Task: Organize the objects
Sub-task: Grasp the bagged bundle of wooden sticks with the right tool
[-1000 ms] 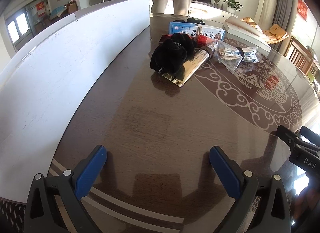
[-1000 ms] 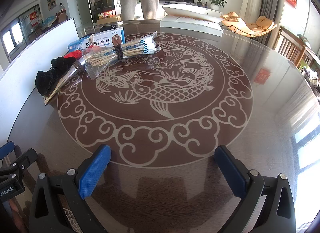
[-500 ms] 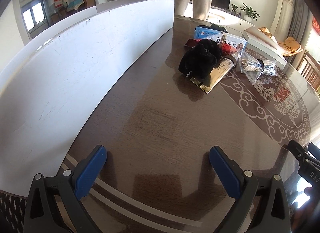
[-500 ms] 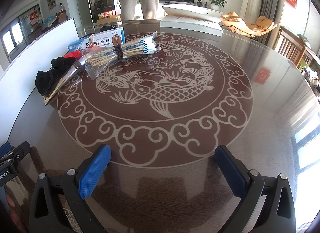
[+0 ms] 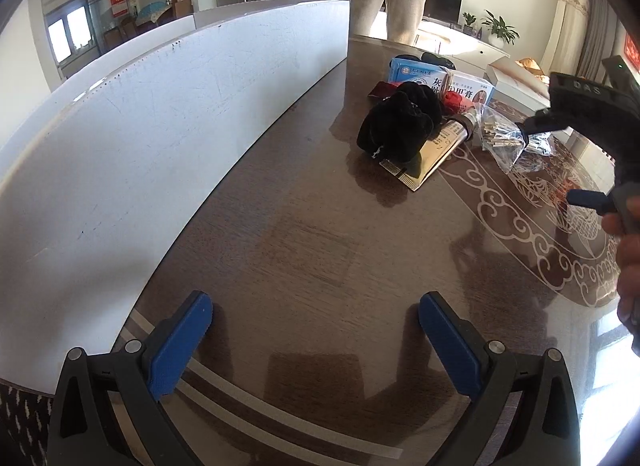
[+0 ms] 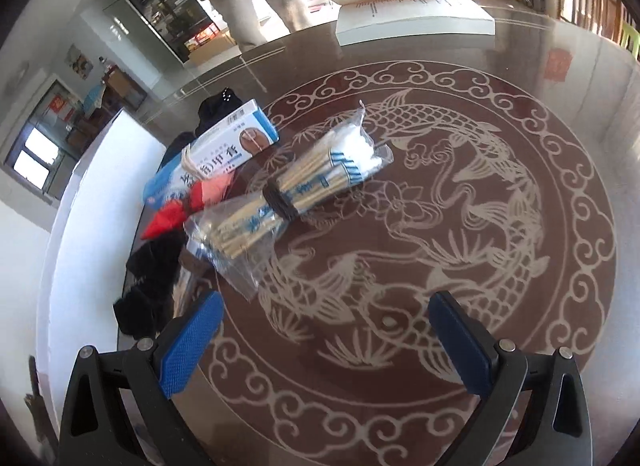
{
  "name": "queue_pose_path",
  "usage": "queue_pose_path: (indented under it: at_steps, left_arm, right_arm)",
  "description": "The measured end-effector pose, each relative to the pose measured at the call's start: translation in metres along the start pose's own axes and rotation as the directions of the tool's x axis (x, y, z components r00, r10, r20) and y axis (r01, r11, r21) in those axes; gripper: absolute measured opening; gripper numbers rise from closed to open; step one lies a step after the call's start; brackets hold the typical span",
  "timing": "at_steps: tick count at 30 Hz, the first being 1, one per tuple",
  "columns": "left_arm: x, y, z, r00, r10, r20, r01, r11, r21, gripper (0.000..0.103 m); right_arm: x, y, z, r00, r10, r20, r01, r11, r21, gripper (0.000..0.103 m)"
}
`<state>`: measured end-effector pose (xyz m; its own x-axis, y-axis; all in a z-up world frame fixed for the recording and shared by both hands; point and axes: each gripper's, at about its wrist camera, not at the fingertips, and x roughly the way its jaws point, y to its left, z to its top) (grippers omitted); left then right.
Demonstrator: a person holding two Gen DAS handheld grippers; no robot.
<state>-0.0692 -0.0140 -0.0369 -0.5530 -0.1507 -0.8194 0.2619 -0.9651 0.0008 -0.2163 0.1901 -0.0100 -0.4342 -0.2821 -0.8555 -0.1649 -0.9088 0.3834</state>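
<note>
The clear plastic bag of cotton swabs bound with a black band [image 6: 296, 189] lies on the dark glossy bench with the pale fish pattern [image 6: 460, 225], just ahead of my right gripper [image 6: 324, 336], whose blue jaws are spread wide and hold nothing. Beside the bag sit a blue-and-white medicine box [image 6: 228, 145], a red cloth [image 6: 180, 209] and a black velvet pouch [image 5: 400, 125] lying on a gold tube [image 5: 436, 153]. My left gripper [image 5: 316, 340] hovers over bare bench, jaws likewise spread, next to a white board [image 5: 160, 125].
</note>
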Motion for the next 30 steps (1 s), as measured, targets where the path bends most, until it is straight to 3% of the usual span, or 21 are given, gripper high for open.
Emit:
queue_pose_path:
  at_steps: [2,4,5,8,10,16,23,25,27,30]
  left_arm:
    - [0.0,0.0,0.0,1.0,-0.001,0.0,0.001,1.0,0.0,0.103]
    - [0.0,0.0,0.0,1.0,-0.001,0.0,0.001,1.0,0.001,0.103]
    - [0.0,0.0,0.001,1.0,-0.002,0.0,0.002,1.0,0.002,0.103]
    - [0.001,-0.001,0.001,1.0,-0.002,0.0,0.002,1.0,0.003,0.103]
    - [0.001,-0.001,0.001,1.0,-0.002,0.0,0.002,1.0,0.003,0.103]
    - [0.001,-0.001,0.001,1.0,-0.003,0.0,0.003,1.0,0.003,0.103]
    - [0.002,-0.001,0.002,1.0,-0.001,0.001,0.001,1.0,0.002,0.103]
    - [0.002,-0.001,0.002,1.0,-0.001,0.001,0.001,1.0,0.002,0.103]
    - [0.002,-0.001,0.002,1.0,-0.001,0.0,0.001,1.0,0.002,0.103]
    - [0.002,-0.001,0.002,1.0,0.0,0.0,0.0,1.0,0.002,0.103]
  right_arm:
    - [0.012,0.011,0.02,1.0,-0.007,0.029,0.005,0.998,0.066,0.094]
    - [0.024,0.026,0.032,0.998,-0.047,0.049,0.045,0.998,0.05,0.09]
    - [0.028,0.035,0.034,0.994,-0.087,0.06,0.087,0.996,0.003,0.083]
    - [0.033,0.055,0.024,0.978,-0.178,0.111,0.196,0.963,-0.187,0.041]
    - [0.03,0.056,0.011,0.972,-0.188,0.142,0.222,0.934,-0.281,0.031]
    - [-0.01,0.024,-0.054,0.968,-0.164,0.188,0.234,0.86,-0.455,0.031]
    - [-0.067,-0.023,-0.139,0.959,-0.136,0.248,0.247,0.829,-0.501,0.031]
    - [-0.073,-0.031,-0.15,0.958,-0.127,0.258,0.244,0.835,-0.494,0.042]
    - [-0.074,-0.035,-0.153,0.966,-0.117,0.232,0.217,0.855,-0.471,0.078]
    - [-0.069,-0.038,-0.149,0.97,-0.115,0.214,0.204,0.862,-0.463,0.084]
